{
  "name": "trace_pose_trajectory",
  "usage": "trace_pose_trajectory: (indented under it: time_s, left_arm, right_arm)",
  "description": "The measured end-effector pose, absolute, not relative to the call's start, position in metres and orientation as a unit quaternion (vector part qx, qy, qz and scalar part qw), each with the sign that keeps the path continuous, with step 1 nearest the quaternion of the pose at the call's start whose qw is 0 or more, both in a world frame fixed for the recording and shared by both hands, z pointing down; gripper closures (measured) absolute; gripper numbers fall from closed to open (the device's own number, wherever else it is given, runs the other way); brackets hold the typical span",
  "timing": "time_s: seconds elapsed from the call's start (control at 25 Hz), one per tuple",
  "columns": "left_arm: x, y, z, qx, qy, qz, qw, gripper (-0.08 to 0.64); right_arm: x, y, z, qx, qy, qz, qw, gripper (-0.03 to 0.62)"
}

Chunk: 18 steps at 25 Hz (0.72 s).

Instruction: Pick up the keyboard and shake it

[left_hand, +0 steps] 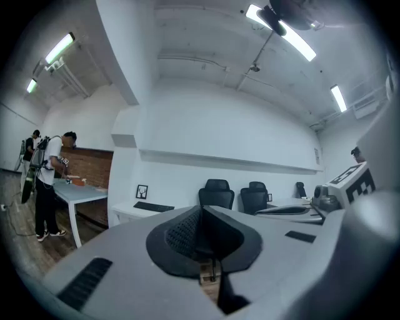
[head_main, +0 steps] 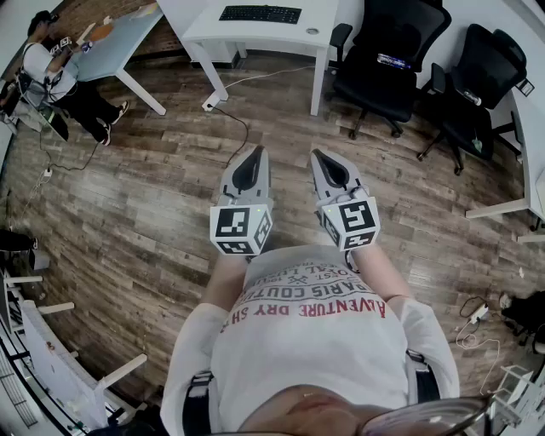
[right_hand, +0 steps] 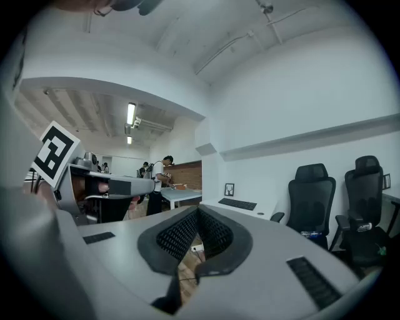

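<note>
A black keyboard [head_main: 260,14] lies on a white desk [head_main: 315,17] at the far side of the room, well beyond both grippers. I hold my left gripper [head_main: 255,152] and my right gripper [head_main: 318,156] side by side and level in front of my chest, over the wooden floor. Both have their jaws shut with nothing between them. In the left gripper view the keyboard [left_hand: 153,207] shows small beyond the closed jaws of that gripper [left_hand: 201,210]. The right gripper view shows the keyboard [right_hand: 237,204] on the desk past its own shut gripper [right_hand: 197,210].
Two black office chairs [head_main: 387,43] [head_main: 481,81] stand right of the desk. A cable [head_main: 240,128] and a power strip [head_main: 210,104] lie on the floor before it. A person [head_main: 51,72] works at a blue-topped table [head_main: 128,38] at the far left.
</note>
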State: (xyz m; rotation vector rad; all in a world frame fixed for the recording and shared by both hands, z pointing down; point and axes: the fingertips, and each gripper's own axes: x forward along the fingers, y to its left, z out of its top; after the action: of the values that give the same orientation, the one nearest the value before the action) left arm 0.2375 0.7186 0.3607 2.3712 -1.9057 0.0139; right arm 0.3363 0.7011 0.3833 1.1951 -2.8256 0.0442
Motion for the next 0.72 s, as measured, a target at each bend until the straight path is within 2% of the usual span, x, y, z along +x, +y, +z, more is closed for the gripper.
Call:
trace_pose_trajectory:
  time_s: [0.4,0.72]
  left_arm:
    - [0.235,0.71,0.37,0.774,-0.631,0.011,0.055,0.531]
    - [0.228,0.697,0.375,0.771,-0.633,0.04,0.058,0.529]
  right_arm:
    - [0.339,0.691,0.387,0.397,-0.917,0.021,0.021,0.569]
    - [0.325,0.672,0.398,0.395,-0.916,0.07,0.001,0.569]
